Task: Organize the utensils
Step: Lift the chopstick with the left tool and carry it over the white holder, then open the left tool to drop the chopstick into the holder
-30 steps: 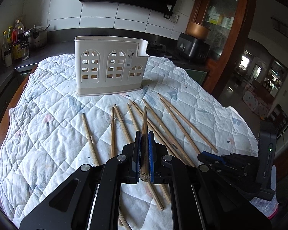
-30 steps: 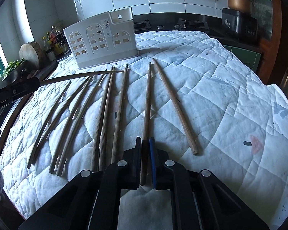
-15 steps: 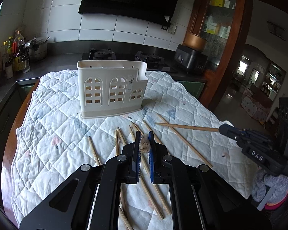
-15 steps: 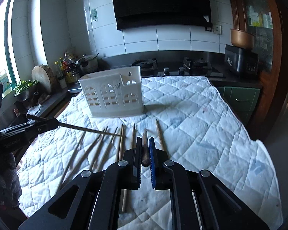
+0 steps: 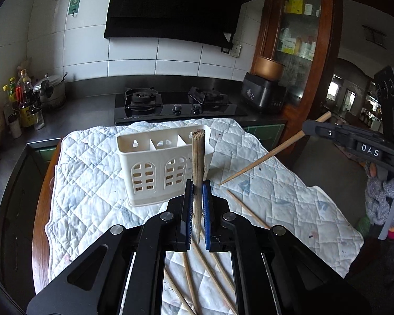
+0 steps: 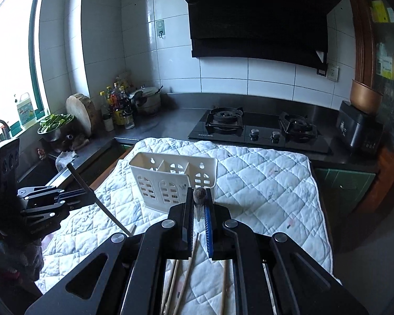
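Observation:
My left gripper (image 5: 196, 189) is shut on a wooden chopstick (image 5: 197, 162) that stands nearly upright, butt end up, in front of the cream utensil holder (image 5: 155, 170). My right gripper (image 6: 199, 202) is shut on another chopstick (image 6: 199, 195), seen end-on, raised above the quilt near the holder (image 6: 170, 181). In the left wrist view the right gripper (image 5: 308, 128) holds its chopstick (image 5: 262, 158) slanting tip-down. In the right wrist view the left gripper (image 6: 86, 193) shows at the left with its chopstick (image 6: 102, 206). Several chopsticks (image 5: 210, 270) lie on the white quilt (image 5: 275, 183).
A gas hob (image 5: 176, 103) sits behind the quilt. Bottles and a pot (image 5: 29, 97) stand at the back left, a black appliance (image 5: 265, 95) at the back right. A wooden cabinet (image 5: 302, 52) is at the right, a window and greens bowl (image 6: 55, 126) at the left.
Both grippers have lifted their chopsticks off the quilt and risen, tilting them from flat toward upright. The holder's open top has come into view.

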Available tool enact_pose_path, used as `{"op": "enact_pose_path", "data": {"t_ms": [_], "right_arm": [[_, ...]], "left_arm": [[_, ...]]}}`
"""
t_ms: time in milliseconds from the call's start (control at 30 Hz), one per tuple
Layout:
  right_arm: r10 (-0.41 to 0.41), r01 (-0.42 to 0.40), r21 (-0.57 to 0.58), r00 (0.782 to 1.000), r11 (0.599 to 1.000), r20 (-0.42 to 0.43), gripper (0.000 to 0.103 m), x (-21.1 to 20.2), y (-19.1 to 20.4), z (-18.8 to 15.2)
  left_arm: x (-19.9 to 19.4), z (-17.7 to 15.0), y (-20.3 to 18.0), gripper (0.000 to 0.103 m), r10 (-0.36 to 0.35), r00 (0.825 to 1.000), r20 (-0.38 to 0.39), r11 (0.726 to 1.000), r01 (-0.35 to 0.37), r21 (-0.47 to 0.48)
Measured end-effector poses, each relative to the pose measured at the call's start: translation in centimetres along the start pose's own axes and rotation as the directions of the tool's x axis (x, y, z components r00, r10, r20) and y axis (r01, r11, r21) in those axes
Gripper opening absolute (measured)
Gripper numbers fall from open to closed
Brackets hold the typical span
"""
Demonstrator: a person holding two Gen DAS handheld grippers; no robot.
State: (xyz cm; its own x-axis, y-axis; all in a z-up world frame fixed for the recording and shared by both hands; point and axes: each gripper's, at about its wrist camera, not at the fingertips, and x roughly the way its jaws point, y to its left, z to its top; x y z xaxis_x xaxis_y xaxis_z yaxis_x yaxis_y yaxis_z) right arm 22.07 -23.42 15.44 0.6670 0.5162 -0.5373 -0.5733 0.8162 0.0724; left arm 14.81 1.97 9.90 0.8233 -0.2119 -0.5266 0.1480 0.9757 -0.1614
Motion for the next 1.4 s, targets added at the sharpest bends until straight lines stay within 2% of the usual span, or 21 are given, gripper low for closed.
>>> {"op": "enact_pose_path", "data": {"t_ms": [167, 300, 400, 533, 633, 800, 1000, 1167, 1333, 1400], "right_arm": [[0.006, -0.006, -0.008, 1.000, 1.000, 0.004, 0.007, -0.1, -0.1, 3.6], [-0.002, 0.002, -0.016, 1.000, 1.000, -0.008, 0.007, 0.8, 0.2, 5.8], [-0.021, 0.020, -0.031, 1.000, 0.999, -0.023, 0.007, 2.1, 0.3, 6.7], [-0.030, 0.029, -0.037, 0.999, 0.999, -0.034, 0.007, 3.6, 0.5, 7.6], [-0.030, 0.028, -0.035, 0.998, 0.999, -0.054, 0.007, 5.0, 0.5, 7.9], [-0.024, 0.020, -0.038, 0.994, 0.999, -0.105, 0.007, 7.6, 0.6, 7.3], [-0.014, 0.009, -0.031, 0.989, 0.999, -0.146, 0.007, 9.8, 0.5, 6.0], [-0.006, 0.004, -0.012, 0.989, 1.000, -0.148, 0.009, 10.7, 0.1, 5.5], [-0.015, 0.014, -0.008, 0.993, 1.000, -0.117, 0.026, 9.9, 0.0, 5.3], [-0.018, 0.017, -0.007, 0.994, 1.000, -0.105, 0.029, 9.1, 0.0, 5.3]], "left_arm": [[-1.7, 3.2, 0.3, 0.005, 0.017, 0.998, 0.065, 1.000, -0.018, 0.016], [-3.1, 6.8, 0.7, 0.006, 0.048, 0.989, 0.137, 0.998, -0.052, 0.027], [-3.6, 9.4, 1.1, 0.005, 0.081, 0.979, 0.186, 0.996, -0.087, 0.027], [-3.2, 11.7, 1.5, 0.006, 0.158, 0.957, 0.242, 0.984, -0.172, 0.037], [-1.9, 12.4, 2.5, 0.006, 0.166, 0.961, 0.223, 0.985, -0.173, 0.010], [1.3, 11.8, 4.4, 0.006, 0.203, 0.965, 0.167, 0.979, -0.202, -0.023], [4.2, 10.1, 6.7, 0.006, 0.192, 0.978, 0.082, 0.980, -0.188, -0.059], [4.9, 9.3, 7.2, 0.009, 0.194, 0.979, 0.056, 0.979, -0.190, -0.076], [4.1, 9.1, 6.6, 0.010, 0.198, 0.978, 0.063, 0.978, -0.193, -0.074], [3.2, 9.0, 6.4, 0.023, 0.205, 0.976, 0.077, 0.977, -0.199, -0.076]]}}
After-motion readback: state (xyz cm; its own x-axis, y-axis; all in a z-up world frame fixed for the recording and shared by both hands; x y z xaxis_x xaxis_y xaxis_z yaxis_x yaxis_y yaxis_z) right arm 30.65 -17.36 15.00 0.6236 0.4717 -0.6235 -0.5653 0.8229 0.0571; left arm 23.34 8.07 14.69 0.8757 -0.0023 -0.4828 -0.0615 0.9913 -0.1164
